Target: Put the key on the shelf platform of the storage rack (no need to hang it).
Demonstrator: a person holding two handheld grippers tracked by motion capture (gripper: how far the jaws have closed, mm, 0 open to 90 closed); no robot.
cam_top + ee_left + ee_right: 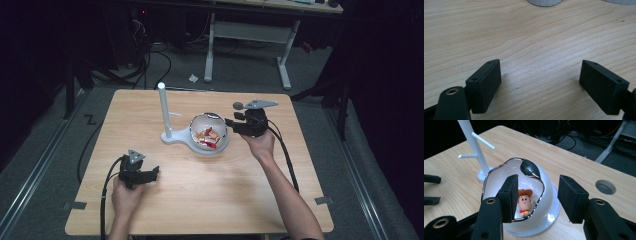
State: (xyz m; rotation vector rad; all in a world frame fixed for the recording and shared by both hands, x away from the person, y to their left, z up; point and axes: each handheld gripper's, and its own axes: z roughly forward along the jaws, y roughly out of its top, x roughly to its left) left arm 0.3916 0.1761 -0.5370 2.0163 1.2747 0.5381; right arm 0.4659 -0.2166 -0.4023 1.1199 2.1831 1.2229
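The white bowl (524, 202) sits near the middle of the surface (200, 200), its base joined to the foot of a white peg stand (163, 112) just beside it, and a small cowboy figure (524, 203) lies inside among red and orange bits. The right gripper (537, 198) is the nearer one by far: in the high view it hangs just beside the bowl on the side away from the stand, its fingers (510, 197) spread part way with nothing between them, pointing across and down at the bowl. In the right gripper view the near rim falls in the gap between them, with the figure just past it (head up, roughly upright along the bowl's inner wall). The left gripper (145, 175) rests well apart from the bowl, near the person's edge, its fingers (485, 85) spread wide over bare wood. Any reach for the figure looks like the right hand's job, going forward and down over the rim.
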